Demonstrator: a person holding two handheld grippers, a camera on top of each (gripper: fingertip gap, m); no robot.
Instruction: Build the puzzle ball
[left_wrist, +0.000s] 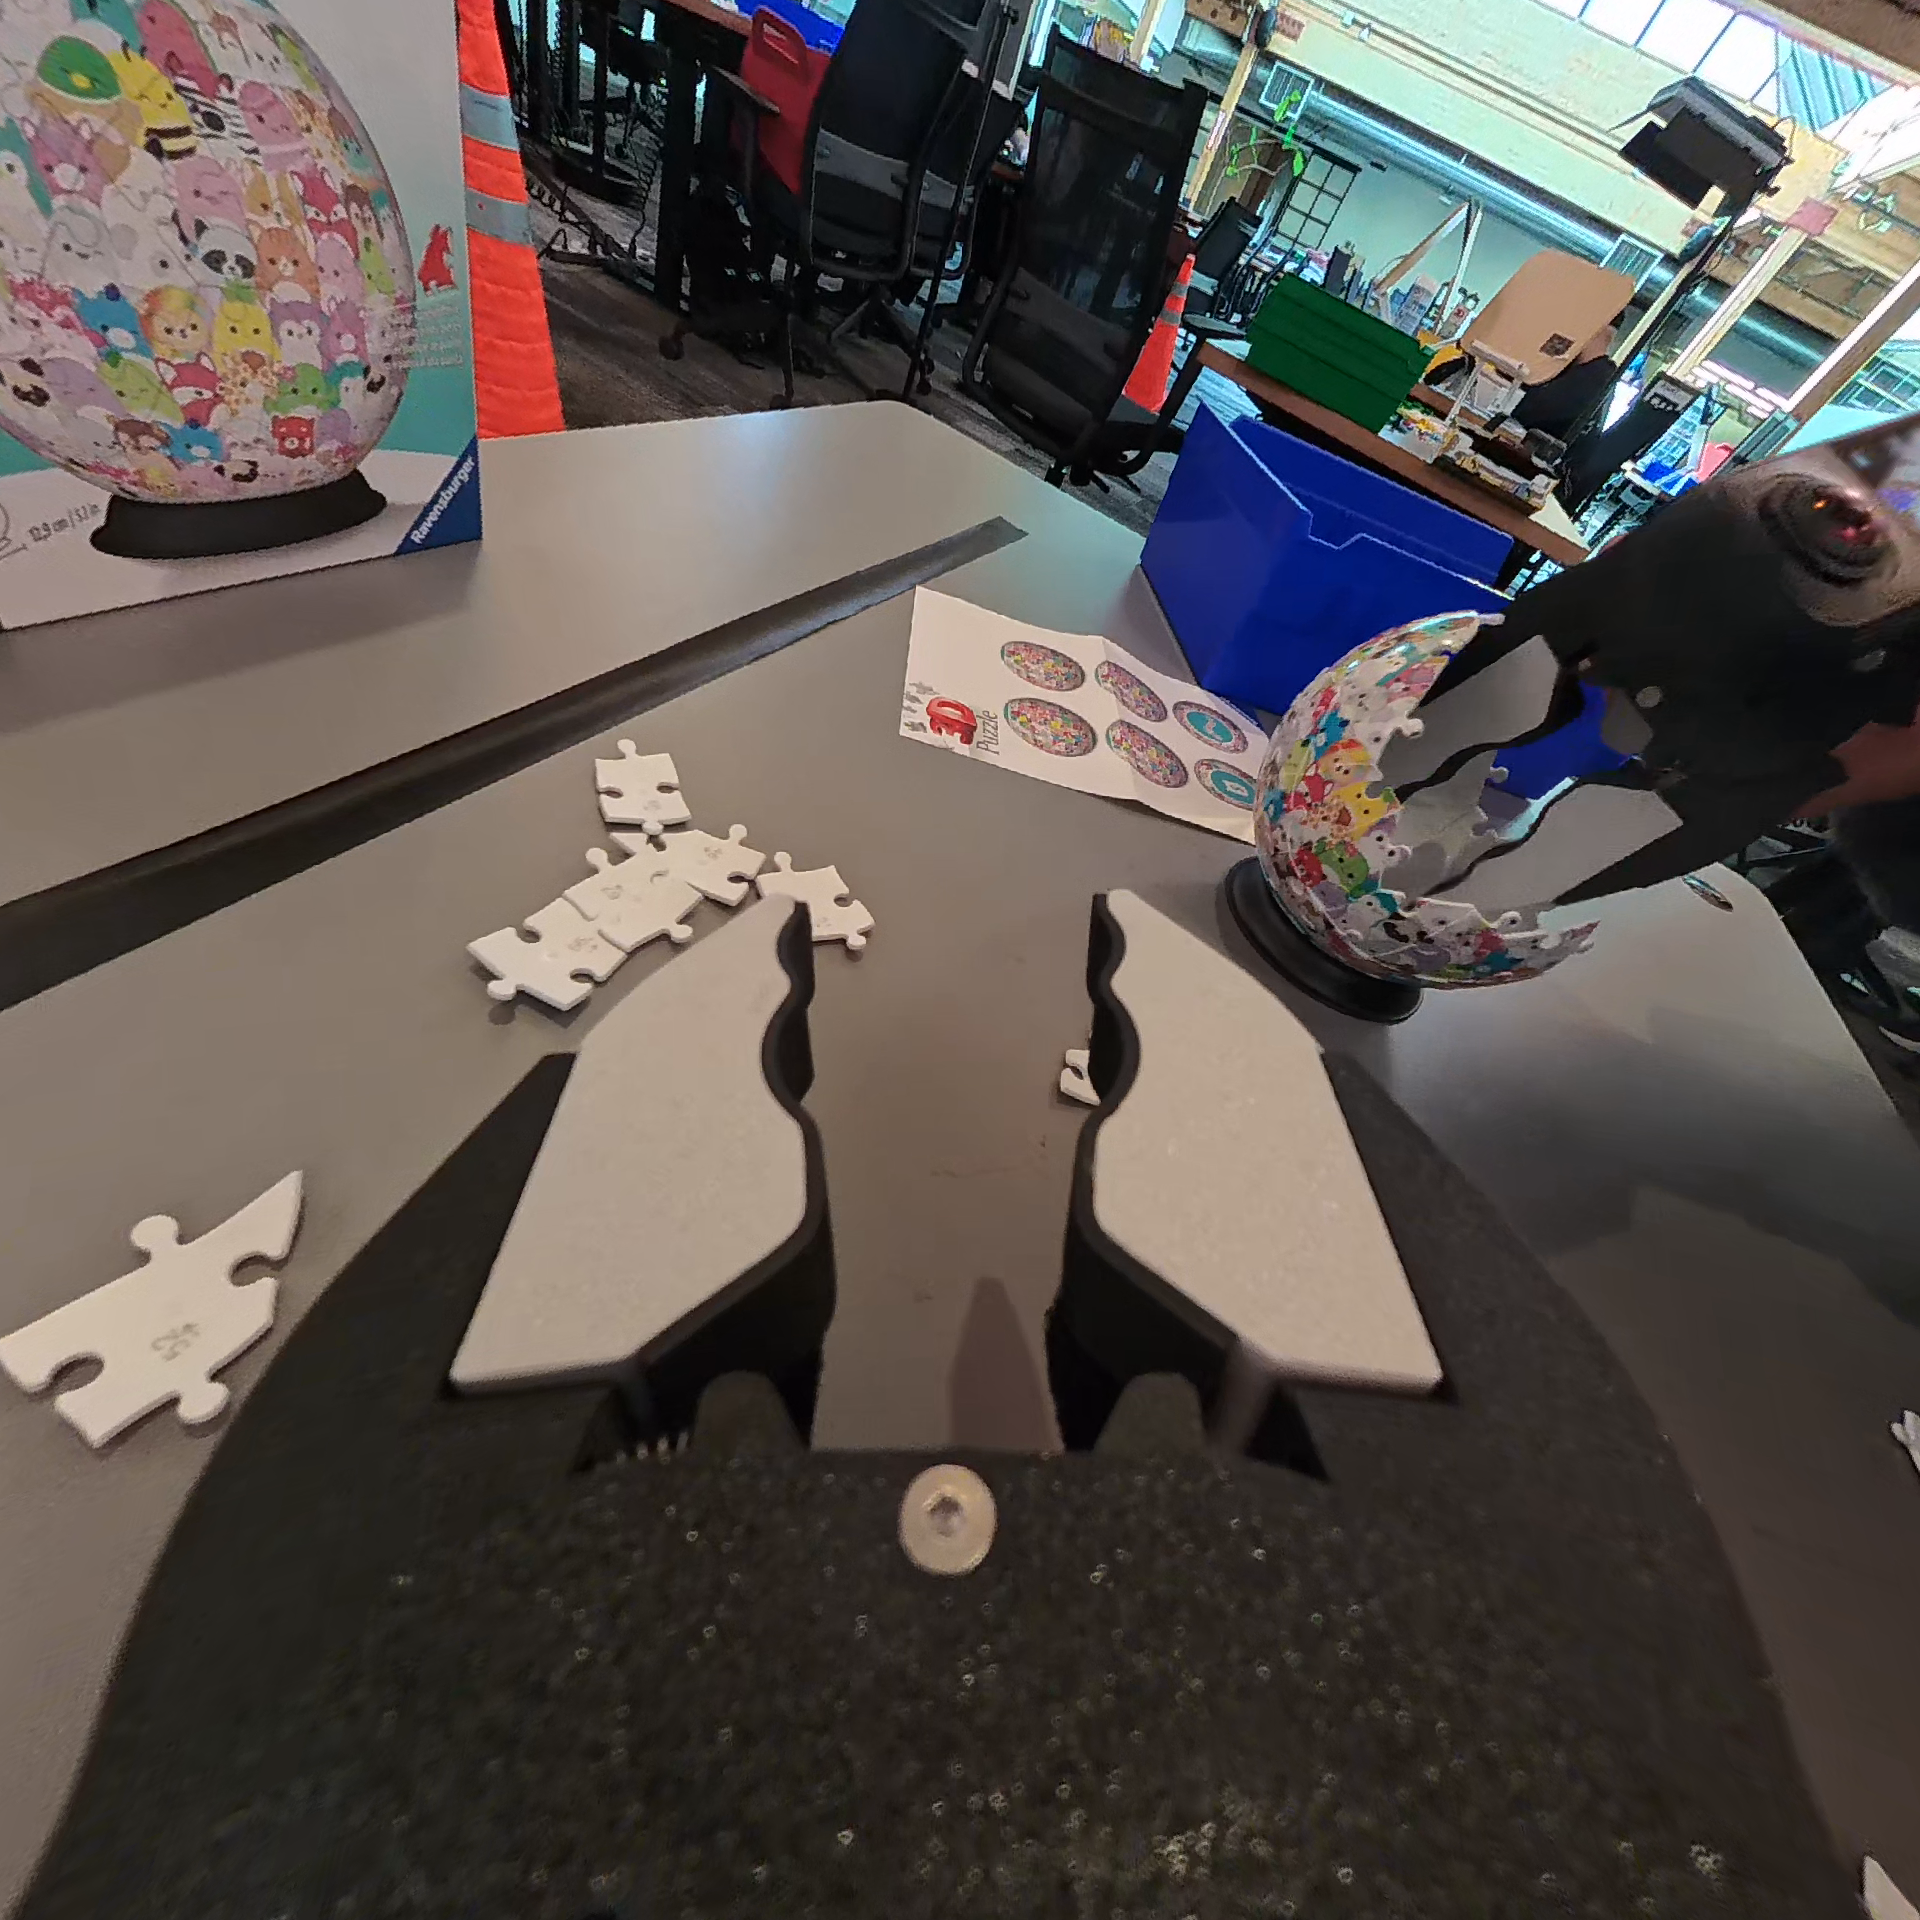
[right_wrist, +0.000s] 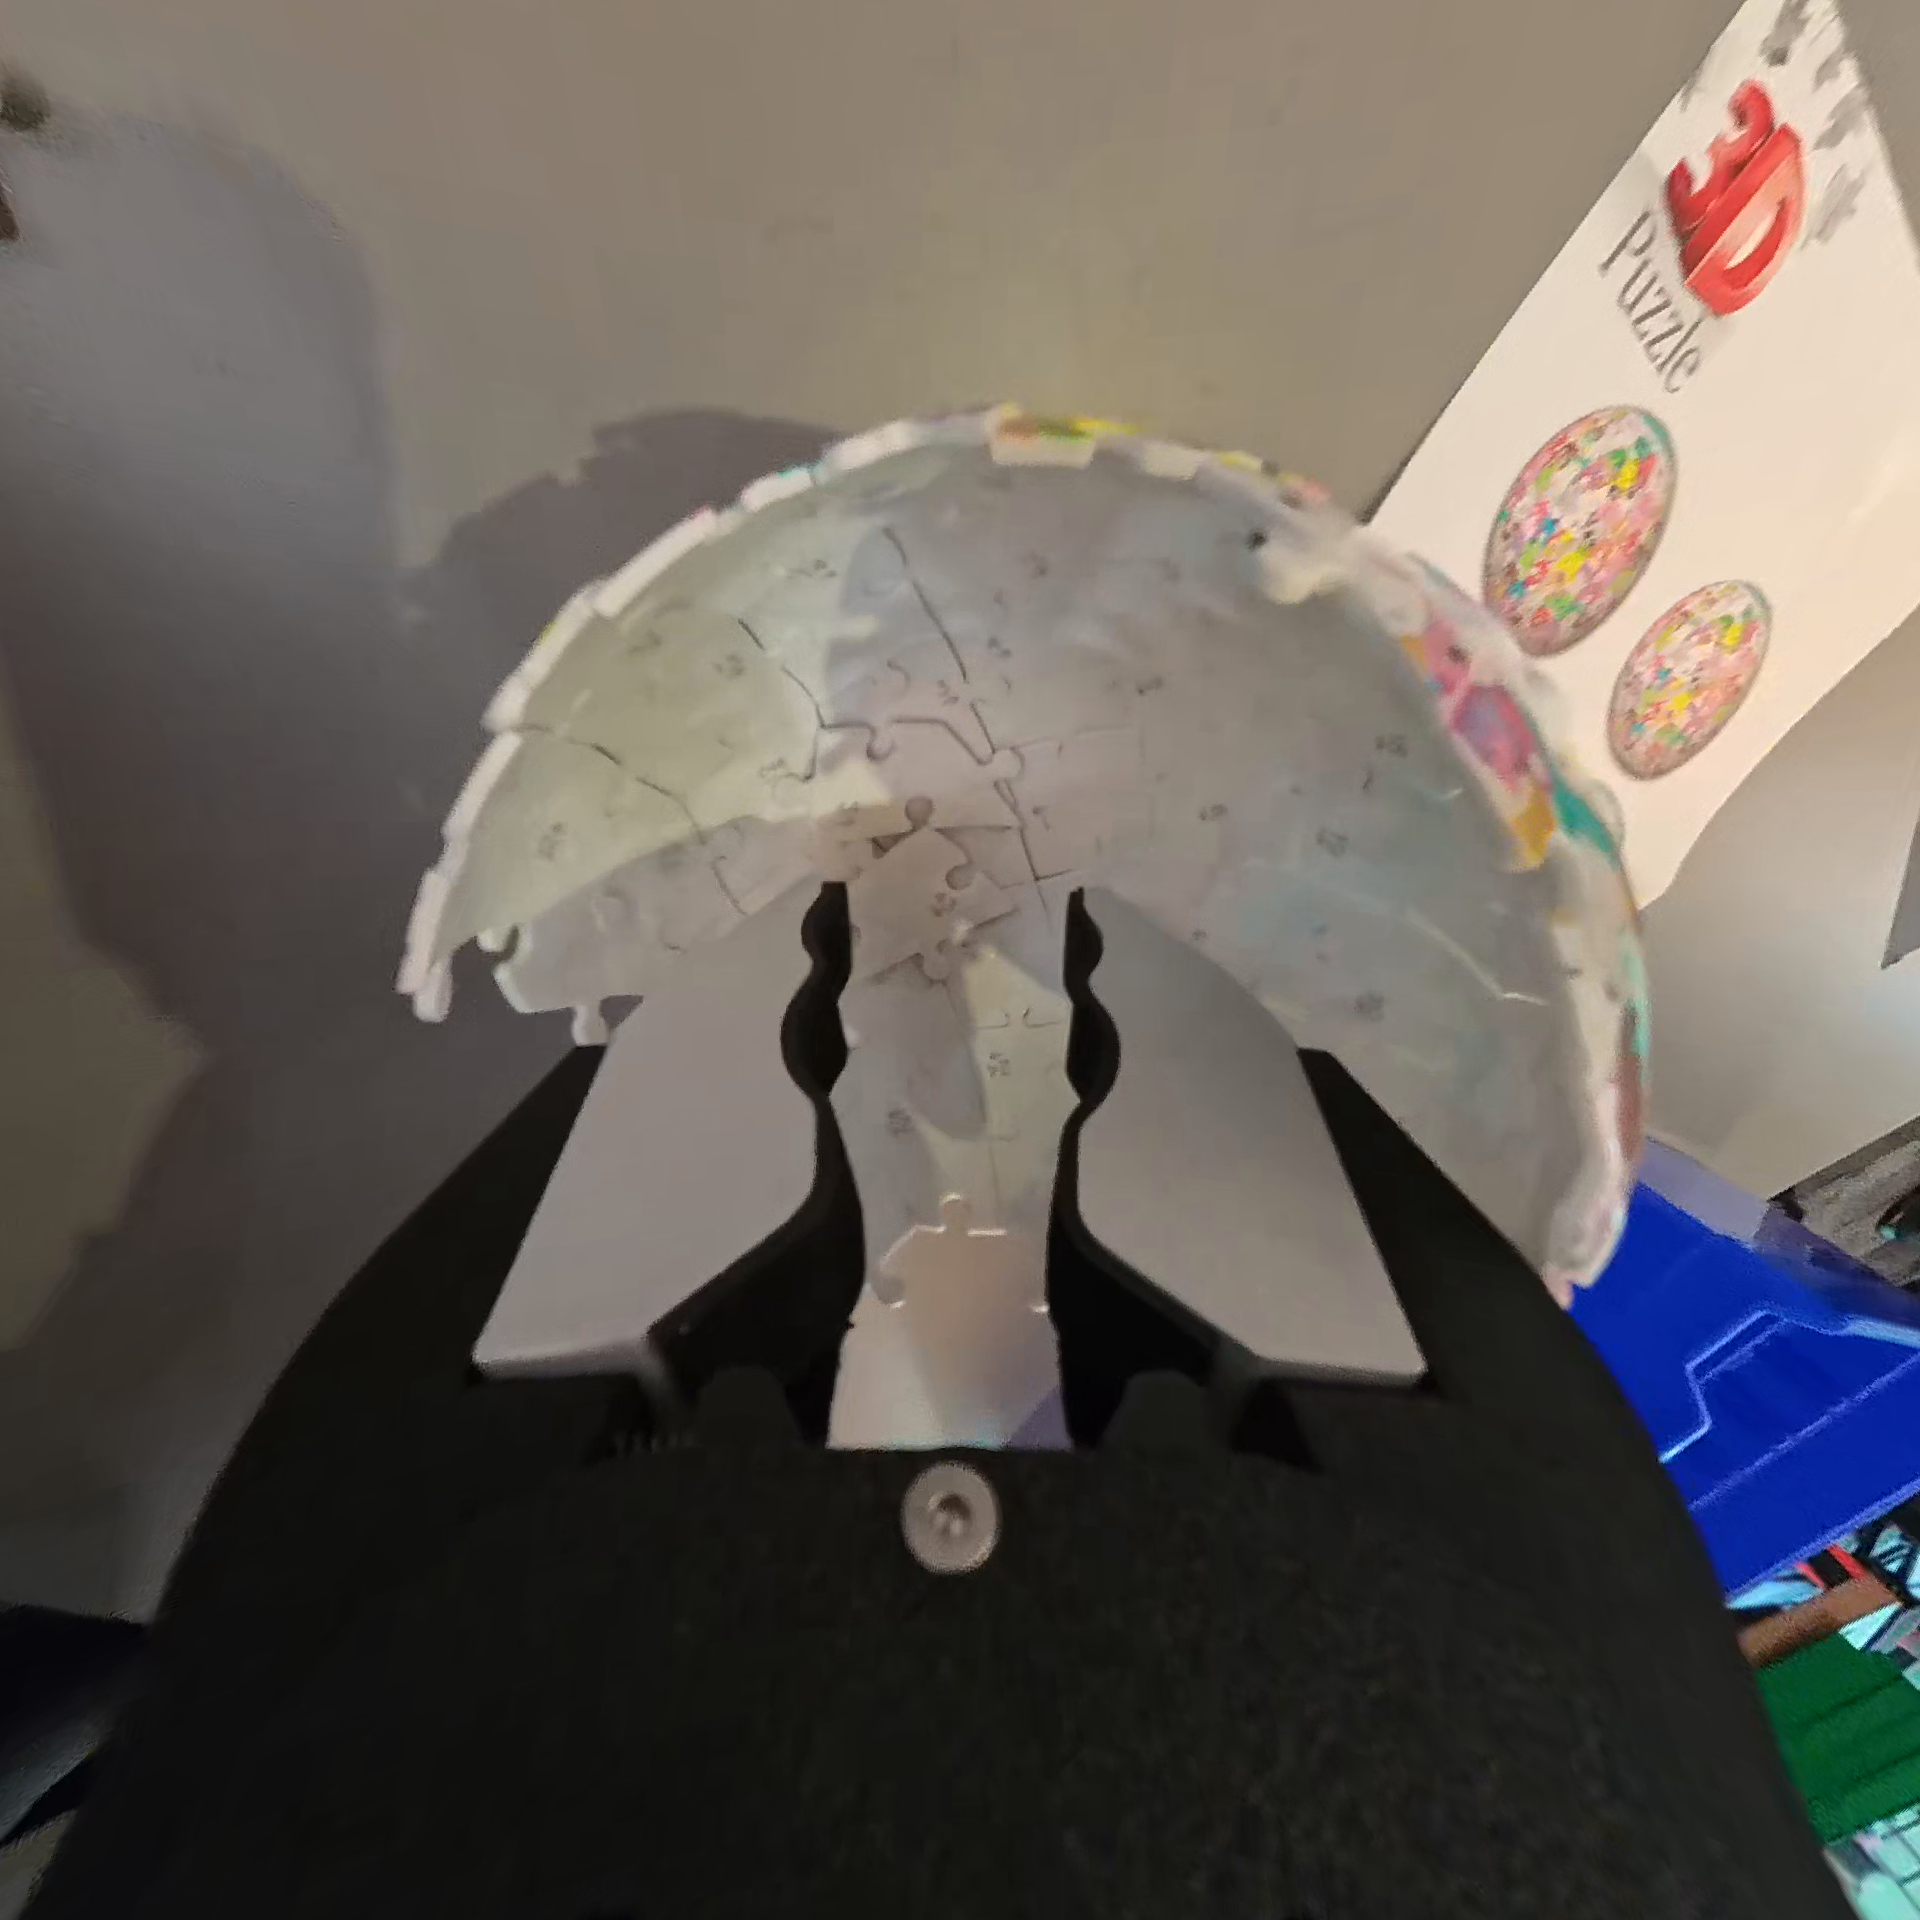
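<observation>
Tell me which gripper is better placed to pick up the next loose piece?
Probably the left gripper: it is open, just beside the loose white pieces. The right gripper reaches inside the half-built ball.

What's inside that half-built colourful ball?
Inside the puzzle ball you see only the white backs of its pieces, plus the right gripper reaching into the hollow. Its fingers hide part of the shell's inner wall.

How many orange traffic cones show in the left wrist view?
2. One cone stands just behind the table, beside the puzzle box; the other cone stands farther back, right of the black chairs. More may be hidden behind furniture.
</observation>
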